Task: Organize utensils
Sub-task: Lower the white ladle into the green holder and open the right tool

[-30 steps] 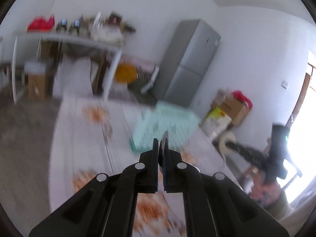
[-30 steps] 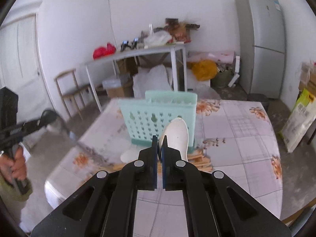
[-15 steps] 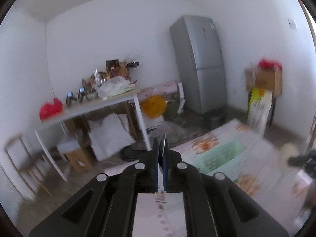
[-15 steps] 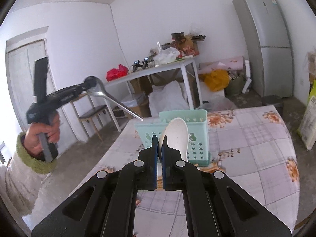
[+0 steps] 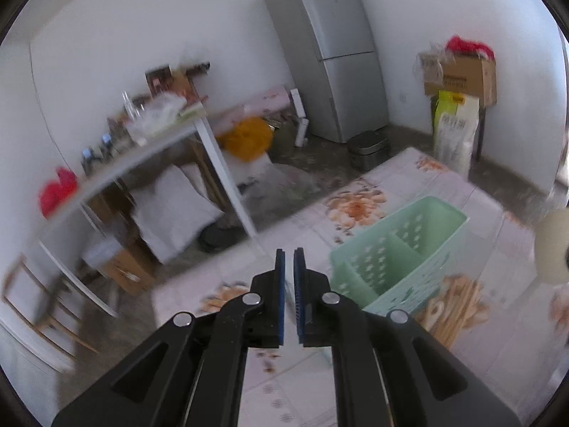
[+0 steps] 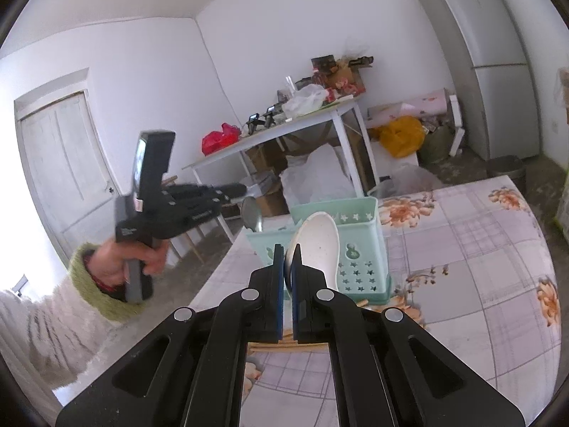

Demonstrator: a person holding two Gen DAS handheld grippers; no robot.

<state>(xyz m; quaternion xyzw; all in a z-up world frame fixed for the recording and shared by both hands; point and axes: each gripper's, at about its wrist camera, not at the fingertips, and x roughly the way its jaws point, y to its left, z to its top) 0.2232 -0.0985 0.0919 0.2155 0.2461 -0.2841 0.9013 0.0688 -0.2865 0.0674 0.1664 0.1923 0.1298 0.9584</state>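
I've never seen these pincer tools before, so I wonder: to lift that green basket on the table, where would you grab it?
Probably the top rim of one wall of the green basket, coming down from above. It stands upright with its top open, so a thin wall could slip between two fingers. The whole body looks too wide to span.

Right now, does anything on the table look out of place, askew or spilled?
Yes: the wooden chopsticks lie loose on the tablecloth against the foot of the green basket, not inside it. Nothing looks spilled or damaged.
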